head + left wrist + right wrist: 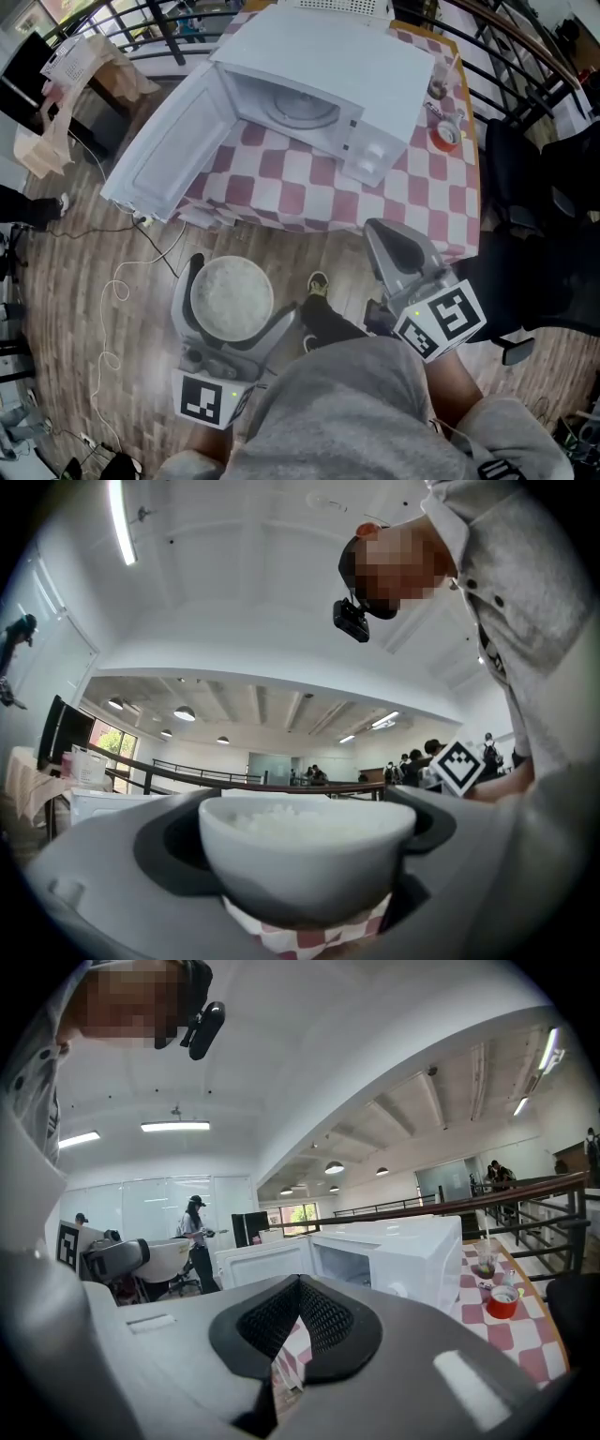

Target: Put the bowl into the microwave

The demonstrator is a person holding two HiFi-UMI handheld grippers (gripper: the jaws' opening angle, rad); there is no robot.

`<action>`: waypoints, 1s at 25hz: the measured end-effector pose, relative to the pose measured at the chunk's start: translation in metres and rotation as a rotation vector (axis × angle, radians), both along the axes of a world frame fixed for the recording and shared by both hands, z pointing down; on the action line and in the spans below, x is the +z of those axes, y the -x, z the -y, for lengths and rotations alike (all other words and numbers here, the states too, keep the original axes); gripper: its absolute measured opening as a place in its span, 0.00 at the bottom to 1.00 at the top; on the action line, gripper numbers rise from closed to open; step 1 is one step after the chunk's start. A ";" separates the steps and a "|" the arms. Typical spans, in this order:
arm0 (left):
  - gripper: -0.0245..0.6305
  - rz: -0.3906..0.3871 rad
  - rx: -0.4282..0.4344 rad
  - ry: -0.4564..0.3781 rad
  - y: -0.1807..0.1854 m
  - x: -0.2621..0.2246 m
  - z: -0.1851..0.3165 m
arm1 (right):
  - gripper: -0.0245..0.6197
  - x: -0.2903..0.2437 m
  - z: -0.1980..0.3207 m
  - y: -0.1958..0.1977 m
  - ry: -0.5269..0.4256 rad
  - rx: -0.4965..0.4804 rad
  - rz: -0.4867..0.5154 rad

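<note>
A white bowl (232,298) filled with rice sits between the jaws of my left gripper (234,302), which is shut on it, held over the wooden floor in front of the table. In the left gripper view the bowl (307,853) fills the space between the grey jaws. The white microwave (319,84) stands on the checkered table with its door (169,145) swung wide open to the left, and the cavity with its turntable (302,111) shows. My right gripper (405,251) is shut and empty, near the table's front edge. The right gripper view shows the microwave (394,1260) ahead.
A red cup (446,137) and a glass with a straw (438,87) stand on the red-and-white checkered tablecloth (309,187) right of the microwave. White cables (127,281) trail on the floor at left. A black chair (553,253) is at right, and a railing runs behind.
</note>
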State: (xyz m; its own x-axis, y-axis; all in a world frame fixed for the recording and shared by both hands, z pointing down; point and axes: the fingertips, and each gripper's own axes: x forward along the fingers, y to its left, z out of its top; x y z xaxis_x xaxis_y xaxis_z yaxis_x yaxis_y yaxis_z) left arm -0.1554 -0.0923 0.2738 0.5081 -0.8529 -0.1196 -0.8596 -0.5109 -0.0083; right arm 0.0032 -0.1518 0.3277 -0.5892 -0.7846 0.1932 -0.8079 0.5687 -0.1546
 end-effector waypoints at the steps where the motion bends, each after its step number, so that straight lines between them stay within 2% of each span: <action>1: 0.86 0.002 0.002 0.002 0.000 -0.001 0.007 | 0.03 -0.001 0.007 0.000 0.002 0.001 -0.002; 11: 0.86 0.016 0.005 0.000 -0.006 -0.010 0.063 | 0.04 -0.013 0.064 -0.002 -0.019 -0.001 0.012; 25: 0.86 0.041 0.003 -0.033 -0.025 -0.018 0.102 | 0.04 -0.016 0.095 -0.018 -0.053 0.000 0.054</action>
